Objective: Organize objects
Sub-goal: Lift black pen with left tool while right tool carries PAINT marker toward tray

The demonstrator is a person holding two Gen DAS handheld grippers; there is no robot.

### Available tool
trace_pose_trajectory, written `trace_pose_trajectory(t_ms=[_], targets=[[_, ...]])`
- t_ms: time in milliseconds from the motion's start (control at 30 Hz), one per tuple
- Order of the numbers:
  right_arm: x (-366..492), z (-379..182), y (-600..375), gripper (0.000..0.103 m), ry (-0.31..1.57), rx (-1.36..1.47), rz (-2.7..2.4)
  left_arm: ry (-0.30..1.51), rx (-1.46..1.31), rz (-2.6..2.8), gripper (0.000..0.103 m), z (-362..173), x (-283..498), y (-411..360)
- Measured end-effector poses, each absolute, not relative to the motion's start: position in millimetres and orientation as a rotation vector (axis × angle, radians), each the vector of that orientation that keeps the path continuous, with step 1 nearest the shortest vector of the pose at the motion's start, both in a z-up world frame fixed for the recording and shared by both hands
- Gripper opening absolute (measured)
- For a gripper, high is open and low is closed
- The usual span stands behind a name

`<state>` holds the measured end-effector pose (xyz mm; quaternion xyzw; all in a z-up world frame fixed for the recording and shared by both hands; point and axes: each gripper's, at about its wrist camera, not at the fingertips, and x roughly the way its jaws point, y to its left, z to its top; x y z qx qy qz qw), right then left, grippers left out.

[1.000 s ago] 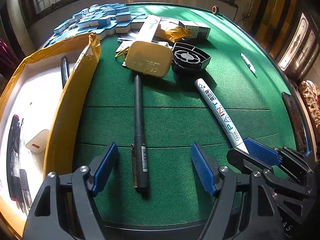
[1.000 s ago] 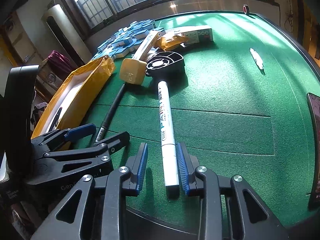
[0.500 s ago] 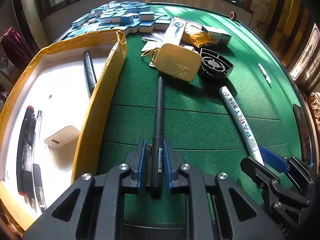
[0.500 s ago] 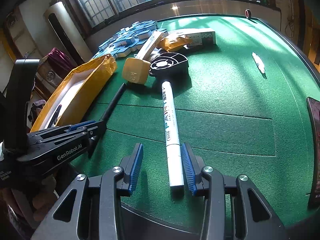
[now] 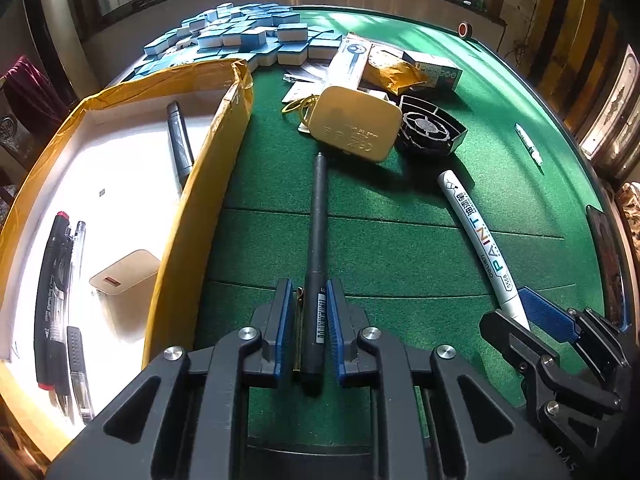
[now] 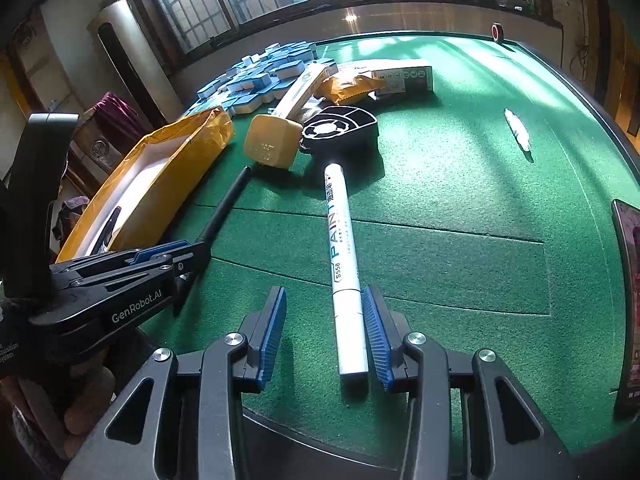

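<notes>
Slim black pen [image 5: 316, 240] and white paint marker [image 6: 346, 276], both flat on green felt, well apart.

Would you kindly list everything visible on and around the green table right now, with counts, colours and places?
Black pen: one, black, on the felt, between the left pads.
Paint marker: one, white, on the felt, between the open right pads.
Box: one, yellow outside, white inside, left of the pen.
Items in box: several dark pens, one beige block.
Yellow case: one, beyond the pen's tip.
Black fan housing: one, right of the case.
Blue-and-white tiles: many, far left.
Small white pen: one, far right.
Table: one, green felt.
Left gripper: black, blue pads, shut on the pen.
Right gripper: black, blue pads, open.
</notes>
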<state>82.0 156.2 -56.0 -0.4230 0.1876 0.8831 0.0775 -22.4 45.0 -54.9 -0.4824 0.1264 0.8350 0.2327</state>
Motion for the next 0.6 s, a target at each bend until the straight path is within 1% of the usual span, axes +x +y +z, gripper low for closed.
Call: trace_pose_trajectory(t_ms=[200,500,600], targets=[[82.9,-55.9,157.4,0.036,0.581,-1.265,2.64,0.318,-1.348,2.267,0.015,-54.4,-26.8,43.2],[83.1,-55.4,154.7,0.036,0.551,-1.263,2.644,0.349,-1.332,2.281,0.015,-55.0,-23.8,47.1],[83.2,-55.4,153.0,0.036,0.542,-1.261,2.643,0.346,-1.345,2.284,0.013,-54.9,-25.7,47.4]])
